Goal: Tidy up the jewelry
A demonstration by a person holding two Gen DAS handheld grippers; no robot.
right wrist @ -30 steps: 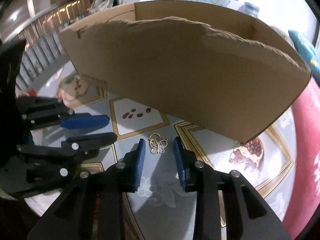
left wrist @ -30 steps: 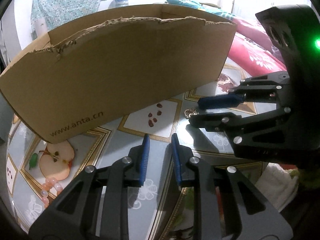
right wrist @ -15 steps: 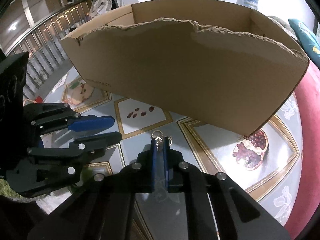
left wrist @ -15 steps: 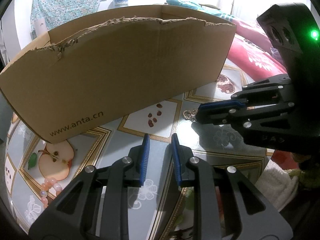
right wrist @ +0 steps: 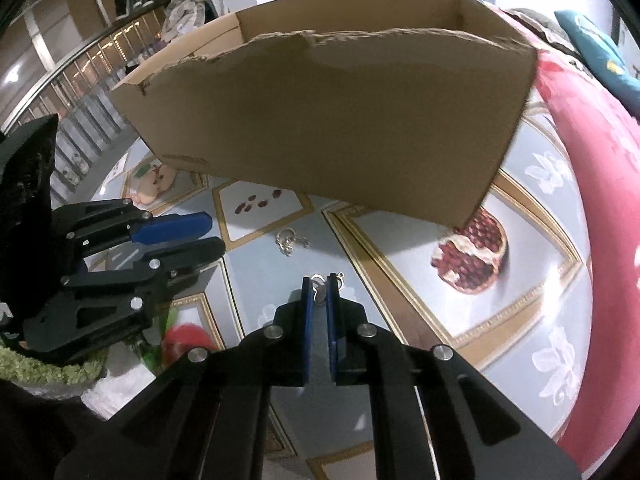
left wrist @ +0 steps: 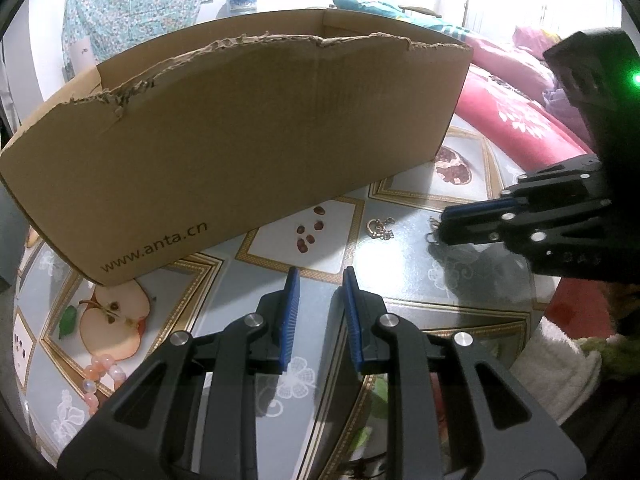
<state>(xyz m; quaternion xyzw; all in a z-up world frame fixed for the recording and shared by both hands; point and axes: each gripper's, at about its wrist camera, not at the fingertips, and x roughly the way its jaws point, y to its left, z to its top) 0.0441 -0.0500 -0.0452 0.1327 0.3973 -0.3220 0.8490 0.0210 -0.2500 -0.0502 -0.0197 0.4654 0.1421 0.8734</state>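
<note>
Two tongs hang over the tabletop (right wrist: 400,264): the right tongs (right wrist: 320,280) pinch a small metal earring (right wrist: 318,289), while the left tongs (left wrist: 320,276) stand slightly parted, holding nothing. Another gold earring (left wrist: 379,228) lies near the cardboard box (left wrist: 248,132).

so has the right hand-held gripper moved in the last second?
Yes. In the left wrist view the right hand-held gripper has slid right, away from the cardboard box, shut on one small earring; another earring remains on the table.
</note>
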